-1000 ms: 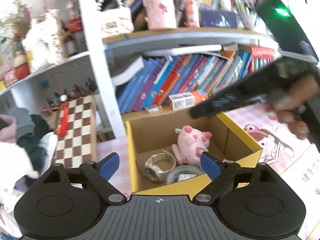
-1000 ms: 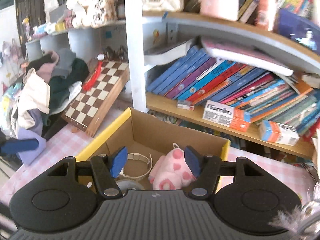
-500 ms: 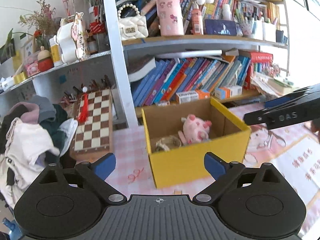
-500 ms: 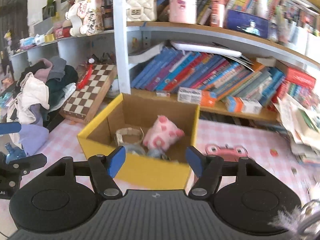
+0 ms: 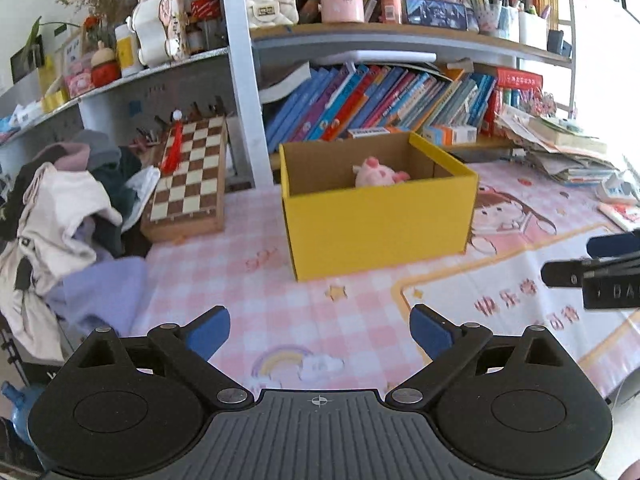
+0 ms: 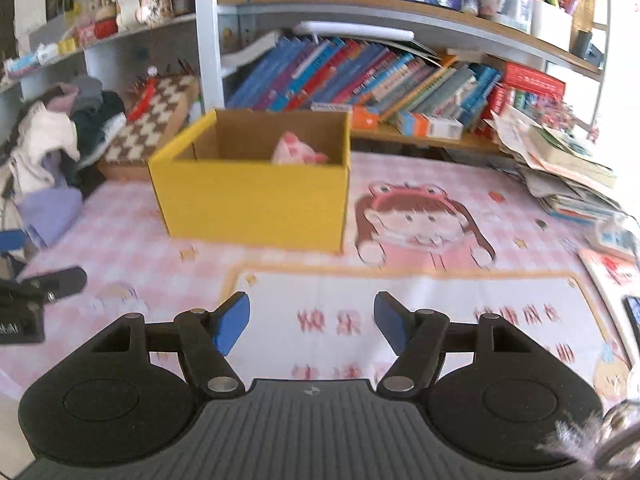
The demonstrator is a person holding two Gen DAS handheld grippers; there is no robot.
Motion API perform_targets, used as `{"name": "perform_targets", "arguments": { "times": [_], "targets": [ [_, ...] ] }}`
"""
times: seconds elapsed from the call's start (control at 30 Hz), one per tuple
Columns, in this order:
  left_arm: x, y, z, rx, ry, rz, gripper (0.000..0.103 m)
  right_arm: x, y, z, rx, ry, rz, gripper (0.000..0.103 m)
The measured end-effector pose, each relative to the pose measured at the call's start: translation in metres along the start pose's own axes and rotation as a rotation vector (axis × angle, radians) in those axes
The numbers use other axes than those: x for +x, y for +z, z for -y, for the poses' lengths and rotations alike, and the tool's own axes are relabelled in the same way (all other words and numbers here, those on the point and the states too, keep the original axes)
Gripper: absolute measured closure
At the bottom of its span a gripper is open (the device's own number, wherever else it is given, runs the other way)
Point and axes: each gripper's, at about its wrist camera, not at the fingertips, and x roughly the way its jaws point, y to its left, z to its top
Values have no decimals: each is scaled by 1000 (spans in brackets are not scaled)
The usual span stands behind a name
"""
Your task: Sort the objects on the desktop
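A yellow cardboard box (image 5: 380,220) stands on the pink checked tablecloth (image 5: 288,304), with a pink plush pig (image 5: 378,176) showing above its rim. The box (image 6: 252,204) and the pig (image 6: 298,152) also show in the right wrist view. My left gripper (image 5: 320,330) is open and empty, low over the cloth in front of the box. My right gripper (image 6: 312,322) is open and empty, over the white printed mat (image 6: 400,316). The right gripper's tip shows at the right edge of the left wrist view (image 5: 600,276).
A chessboard (image 5: 188,180) leans against the shelf post left of the box. A heap of clothes (image 5: 60,216) lies at the left. Shelves of books (image 5: 380,100) stand behind. A stack of papers and books (image 6: 568,172) lies at the right.
Both grippers have pulled back and down from above the box to low over the tablecloth. The box contents, seen from above before, are now mostly hidden by its front wall.
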Motion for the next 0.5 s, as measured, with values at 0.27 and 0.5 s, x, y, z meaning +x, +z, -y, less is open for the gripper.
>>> {"name": "perform_targets", "arguments": {
  "times": [0.27,0.5],
  "targets": [
    [-10,-27,9,0,-5,-39,5,-9,-39,-13,39,-17,-45,22],
    [-17,-46,13,-11,-8,-71,5,-16,-50,-21,21,-10,-62,17]
  ]
}}
